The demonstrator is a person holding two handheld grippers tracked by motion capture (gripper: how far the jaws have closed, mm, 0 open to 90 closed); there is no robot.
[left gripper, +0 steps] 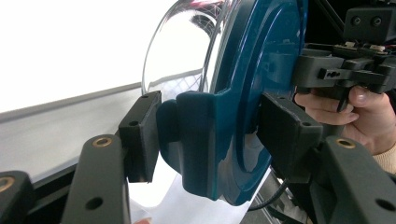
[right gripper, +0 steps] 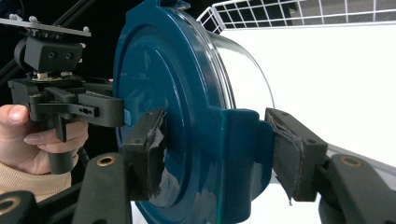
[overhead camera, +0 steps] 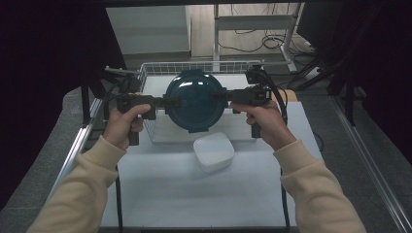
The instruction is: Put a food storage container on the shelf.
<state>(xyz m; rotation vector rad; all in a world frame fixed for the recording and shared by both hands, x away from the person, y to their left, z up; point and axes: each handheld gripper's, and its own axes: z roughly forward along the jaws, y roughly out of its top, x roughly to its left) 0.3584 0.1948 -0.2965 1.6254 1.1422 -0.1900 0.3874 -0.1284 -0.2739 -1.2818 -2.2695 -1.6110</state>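
A round clear container with a dark teal lid (overhead camera: 195,99) hangs above the wire basket (overhead camera: 194,65), lid up, carried between both grippers. My left gripper (overhead camera: 167,103) is shut on the teal latch at the container's left side. My right gripper (overhead camera: 221,96) is shut on the opposite latch. In the left gripper view the left gripper (left gripper: 212,133) clamps the latch from top and underside, with the lid (left gripper: 261,70) and clear bowl (left gripper: 182,51) beyond. In the right gripper view the right gripper (right gripper: 219,149) squeezes its latch the same way; one pad (right gripper: 292,149) has torn tape.
A white rounded-square dish (overhead camera: 214,151) sits on the white table top (overhead camera: 194,194) just in front of the basket. Metal rails run along both table sides, and a stand with cables is at the back. The person's cream sleeves enter from the bottom.
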